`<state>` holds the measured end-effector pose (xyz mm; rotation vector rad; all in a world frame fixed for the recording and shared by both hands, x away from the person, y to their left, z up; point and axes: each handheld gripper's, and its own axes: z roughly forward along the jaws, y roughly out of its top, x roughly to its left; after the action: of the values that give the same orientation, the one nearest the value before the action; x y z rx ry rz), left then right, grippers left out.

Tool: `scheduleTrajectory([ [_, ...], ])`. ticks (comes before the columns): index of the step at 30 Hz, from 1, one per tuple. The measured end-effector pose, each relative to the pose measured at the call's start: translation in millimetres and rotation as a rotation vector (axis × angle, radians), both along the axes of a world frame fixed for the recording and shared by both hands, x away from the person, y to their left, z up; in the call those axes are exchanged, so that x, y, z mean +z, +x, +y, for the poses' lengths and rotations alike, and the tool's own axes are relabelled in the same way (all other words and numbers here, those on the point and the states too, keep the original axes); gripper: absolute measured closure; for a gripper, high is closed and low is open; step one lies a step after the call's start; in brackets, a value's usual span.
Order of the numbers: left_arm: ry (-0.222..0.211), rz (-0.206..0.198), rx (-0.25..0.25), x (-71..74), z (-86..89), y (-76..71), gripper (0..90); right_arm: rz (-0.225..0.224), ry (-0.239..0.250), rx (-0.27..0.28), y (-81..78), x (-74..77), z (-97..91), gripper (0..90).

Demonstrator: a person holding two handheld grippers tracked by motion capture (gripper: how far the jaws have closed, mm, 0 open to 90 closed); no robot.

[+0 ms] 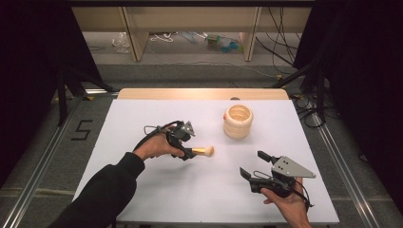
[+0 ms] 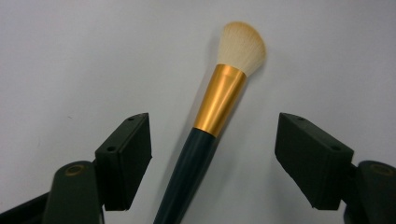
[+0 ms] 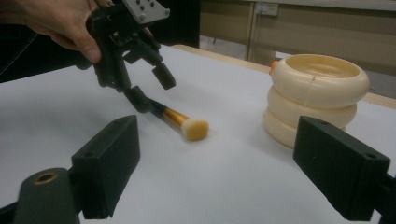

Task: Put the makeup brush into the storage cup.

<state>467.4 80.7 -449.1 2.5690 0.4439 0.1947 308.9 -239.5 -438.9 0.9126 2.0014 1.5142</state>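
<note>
A makeup brush (image 2: 219,100) with a dark handle, gold ferrule and cream bristles lies on the white table (image 1: 190,190). My left gripper (image 2: 215,135) is open, one jaw on each side of the handle with a gap on both sides. The high view shows this left gripper (image 1: 187,151) at the middle left, with the brush (image 1: 204,151) pointing right. A cream ringed holder (image 1: 238,121) stands upright behind it to the right. Near the front right my right gripper (image 1: 253,163) is open and holds nothing. Its own view has the brush (image 3: 184,122), the left gripper (image 3: 152,88) and the holder (image 3: 317,93).
The table's wooden far edge (image 1: 202,93) runs behind the holder. Beyond it is floor with cables and wooden furniture legs (image 1: 138,40). Metal rails (image 1: 337,156) flank the table. A small orange thing (image 3: 273,66) peeks out behind the holder.
</note>
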Motion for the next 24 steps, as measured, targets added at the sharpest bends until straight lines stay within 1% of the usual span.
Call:
scheduleTrajectory([
  [1, 0.014, 0.003, -0.01, -0.7, -0.7, 1.5, 26.8, -0.001, -0.01, -0.002, -0.1, 0.3, -0.5, 15.7],
  [2, 0.014, 0.003, -0.01, -0.7, -0.7, 1.5, 26.7, -0.001, -0.01, -0.002, -0.1, 0.3, -0.5, 15.7],
  [3, 0.02, 0.013, -0.012, -0.5, -1.8, 2.8, 26.8, 0.003, -0.001, 0.004, 0.3, -0.2, 0.3, 15.7],
  [4, 0.027, 0.007, -0.018, 1.1, -3.5, 4.1, 27.1, -0.004, 0.002, 0.004, 0.8, -0.5, 0.7, 15.7],
  [5, 0.028, 0.011, -0.015, 1.0, -5.0, 4.2, 27.5, -0.001, -0.033, -0.002, 0.4, 0.8, -1.0, 15.7],
  [6, 0.032, 0.009, -0.021, 0.9, -6.5, 5.1, 27.6, 0.02, -0.034, 0.0, -0.6, 0.9, -0.3, 15.7],
  [7, 0.032, 0.009, -0.021, 0.9, -6.5, 5.1, 28.0, 0.02, -0.034, 0.0, -0.6, 0.9, -0.3, 15.7],
  [8, 0.039, 0.019, -0.024, -0.3, -8.5, 6.6, 28.3, 0.006, -0.025, 0.007, 0.6, -0.4, 1.4, 15.7],
  [9, 0.039, 0.019, -0.024, -0.3, -8.5, 6.6, 28.4, 0.006, -0.025, 0.007, 0.6, -0.4, 1.4, 15.7],
  [10, 0.057, 0.019, -0.028, -0.5, -9.6, 7.0, 28.5, 0.006, -0.023, 0.007, 0.4, -0.2, 1.3, 15.7],
  [12, 0.106, 0.019, -0.061, 0.2, -12.4, 10.0, 30.8, -0.018, -0.021, 0.004, 1.9, -0.7, 0.7, 15.7],
  [13, 0.092, 0.028, -0.048, -0.5, -14.2, 10.3, 31.8, 0.009, -0.01, 0.008, 0.8, -0.8, 1.4, 15.7],
  [14, 0.093, 0.031, -0.052, -0.3, -14.7, 12.0, 31.8, 0.007, -0.01, 0.009, 0.9, -0.9, 1.4, 15.7],
  [15, 0.098, 0.039, -0.056, -0.2, -14.7, 12.9, 32.7, -0.024, -0.02, 0.008, 2.4, -1.0, 0.8, 15.7],
  [16, 0.105, 0.046, -0.06, -1.0, -14.6, 13.8, 34.1, -0.015, -0.023, 0.006, 1.7, -0.8, 1.0, 15.7],
  [17, 0.113, 0.057, -0.063, -2.2, -14.4, 14.9, 34.8, 0.006, -0.021, 0.009, 0.5, -0.6, 1.5, 15.7],
  [18, 0.118, 0.06, -0.064, -4.1, -14.3, 15.6, 35.1, 0.01, -0.025, 0.011, 0.3, -0.5, 1.4, 15.7],
  [20, 0.131, 0.066, -0.066, -6.3, -13.4, 17.5, 35.5, 0.01, -0.026, 0.012, 0.6, -0.7, 1.4, 15.7],
  [23, 0.129, 0.075, -0.062, -7.4, -12.3, 19.7, 37.2, 0.009, -0.013, 0.017, 1.3, -1.5, 2.3, 15.7],
  [24, 0.132, 0.074, -0.064, -7.6, -12.1, 20.7, 38.0, 0.009, -0.031, 0.013, 0.9, -0.8, 1.6, 15.7],
])
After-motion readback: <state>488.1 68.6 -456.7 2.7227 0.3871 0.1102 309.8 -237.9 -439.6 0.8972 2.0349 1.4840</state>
